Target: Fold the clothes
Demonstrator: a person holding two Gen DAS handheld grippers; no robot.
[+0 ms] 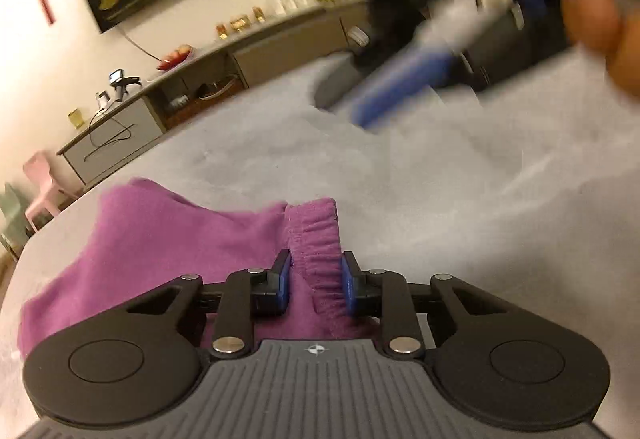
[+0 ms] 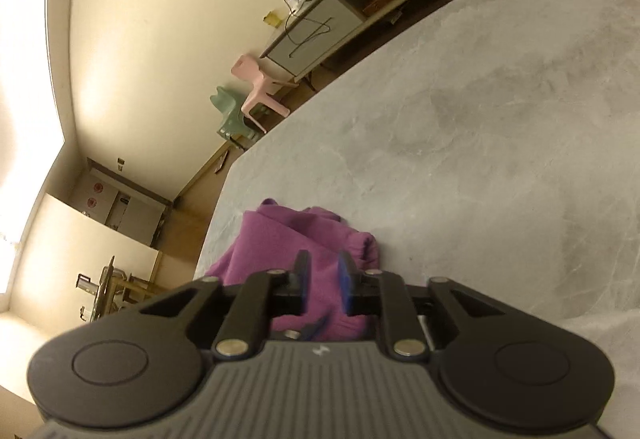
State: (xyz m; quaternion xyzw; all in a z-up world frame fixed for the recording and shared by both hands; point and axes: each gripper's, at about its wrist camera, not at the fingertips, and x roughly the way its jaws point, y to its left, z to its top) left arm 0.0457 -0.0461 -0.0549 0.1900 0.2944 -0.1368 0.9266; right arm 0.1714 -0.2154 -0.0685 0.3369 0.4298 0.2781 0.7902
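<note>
1. Purple garment [image 1: 160, 239] is lying bunched near the counter [image 1: 440, 199] corner; I'm judging it soft, light and floppy, best gripped at the elastic waistband [image 1: 316, 239].
2. Left gripper [image 1: 316, 279] fingers are straddling that waistband, partly open, not pinching.
3. Right gripper [image 2: 324, 279] fingers are hovering narrowly apart above the cloth, holding nothing.

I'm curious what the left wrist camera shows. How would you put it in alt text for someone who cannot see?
A handheld left gripper hovers with open jaws on either side of the gathered elastic waistband of a purple garment lying on a grey marbled table. The right gripper, blurred, crosses the upper right, with a sideboard behind.
</note>
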